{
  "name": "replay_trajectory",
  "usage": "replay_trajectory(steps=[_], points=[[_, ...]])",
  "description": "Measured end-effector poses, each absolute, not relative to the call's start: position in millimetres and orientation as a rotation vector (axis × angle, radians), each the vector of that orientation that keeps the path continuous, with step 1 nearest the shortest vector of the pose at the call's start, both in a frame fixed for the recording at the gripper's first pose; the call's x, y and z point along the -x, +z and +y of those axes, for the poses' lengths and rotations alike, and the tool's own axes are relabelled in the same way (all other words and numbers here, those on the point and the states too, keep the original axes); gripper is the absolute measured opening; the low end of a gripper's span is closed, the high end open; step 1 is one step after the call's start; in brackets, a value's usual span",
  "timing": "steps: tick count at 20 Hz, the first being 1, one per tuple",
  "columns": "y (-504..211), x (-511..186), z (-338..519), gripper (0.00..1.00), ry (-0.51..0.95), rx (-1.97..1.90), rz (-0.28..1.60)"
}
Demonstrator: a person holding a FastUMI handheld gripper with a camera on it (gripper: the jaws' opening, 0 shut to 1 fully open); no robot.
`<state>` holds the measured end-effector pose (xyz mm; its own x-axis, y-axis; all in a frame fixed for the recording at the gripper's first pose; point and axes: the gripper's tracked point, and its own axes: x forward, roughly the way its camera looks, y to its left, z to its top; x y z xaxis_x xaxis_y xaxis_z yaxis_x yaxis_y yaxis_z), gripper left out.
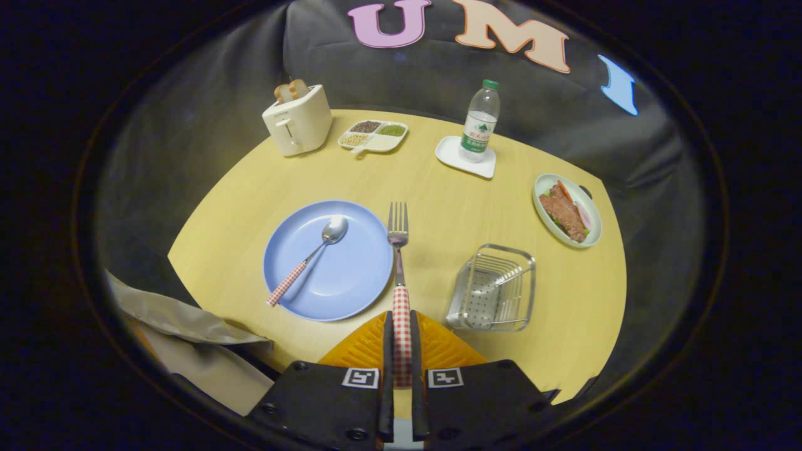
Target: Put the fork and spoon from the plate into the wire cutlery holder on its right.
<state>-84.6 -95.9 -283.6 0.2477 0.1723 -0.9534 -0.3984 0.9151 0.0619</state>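
Note:
My gripper (pixel 401 341) is shut on the fork (pixel 398 250), both fingers pressing its red-checked handle. The fork points straight ahead, tines up, lifted above the table between the blue plate (pixel 351 282) and the wire cutlery holder (pixel 495 288). The spoon (pixel 310 257), with the same checked handle, lies diagonally on the plate, bowl toward the far side. The holder stands to the right of the fork and looks empty.
On the round yellow table: a white toaster (pixel 297 119) with bread, a divided dish of grains (pixel 374 136), a water bottle (pixel 481 119) on a white coaster, and an oval plate of meat (pixel 567 210) beyond the holder. A beige sleeve (pixel 182 332) sits at the near left.

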Motion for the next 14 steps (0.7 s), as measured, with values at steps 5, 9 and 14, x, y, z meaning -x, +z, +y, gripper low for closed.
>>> replay_trajectory(steps=[5,9,14], points=[[-276,72,-144,0.14,0.421,0.272,1.282],[-271,70,-169,0.14,0.473,0.315,1.31],[-269,73,-200,0.14,0.54,0.392,1.371]])
